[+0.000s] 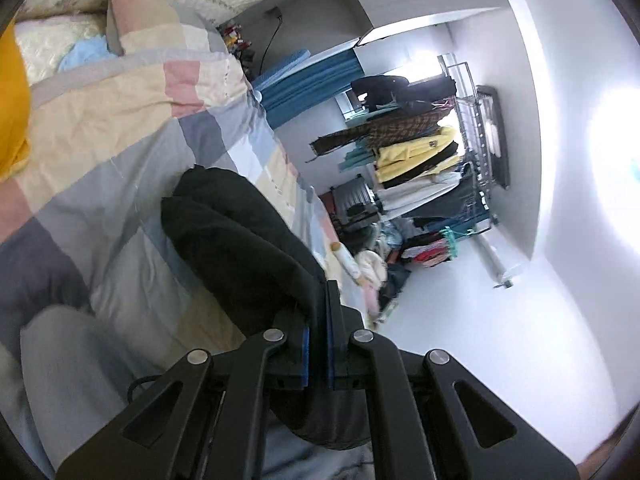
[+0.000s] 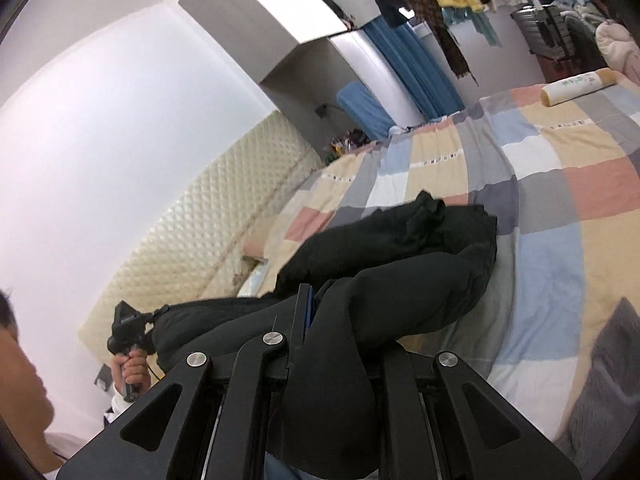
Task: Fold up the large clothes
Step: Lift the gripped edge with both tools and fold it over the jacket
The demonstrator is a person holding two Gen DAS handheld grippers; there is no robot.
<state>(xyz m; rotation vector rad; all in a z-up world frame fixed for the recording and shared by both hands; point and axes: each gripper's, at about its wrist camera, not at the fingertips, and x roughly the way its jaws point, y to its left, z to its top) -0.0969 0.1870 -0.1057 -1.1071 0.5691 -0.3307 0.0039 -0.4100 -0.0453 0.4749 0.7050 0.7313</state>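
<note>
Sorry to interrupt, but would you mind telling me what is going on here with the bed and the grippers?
A person is folding a large black garment over a bed covered with a checked quilt. Each hand holds a gripper, and both the left gripper and the right gripper are shut on the garment. Its near edge is lifted off the quilt; the far part rests bunched on it.

1. The bed (image 2: 560, 200) wears a quilt of pastel checks, cream, pink, blue and grey.
2. A black bulky garment (image 2: 420, 248) partly rests on it at centre.
3. A cream rolled cloth (image 2: 576, 86) lies toward 2 o'clock.
</note>
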